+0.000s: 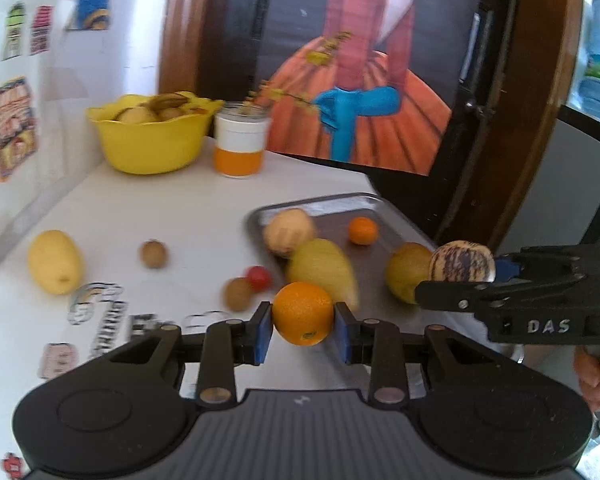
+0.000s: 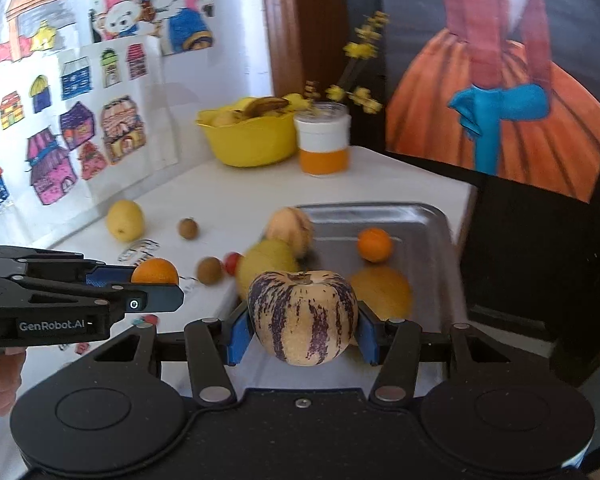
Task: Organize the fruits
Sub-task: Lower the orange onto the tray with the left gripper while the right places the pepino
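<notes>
Gripping an orange across its middle, the left gripper hangs above the bench. The right gripper clamps a striped pepino melon, at 3 o'clock from the orange, over the metal tray. Both look firm but bruisable, likely best held at their widest girth.

— What's the surface?

— A white table with cartoon stickers on its near left part.

— And lying straight on it?

— At the far end, a yellow bowl with a white-and-orange cup just to its right. A steel tray sits on the right side. Left of the tray: a yellow fruit at the far left, a small brown fruit to its right, then nearer, another brown fruit touching a small red one.
</notes>
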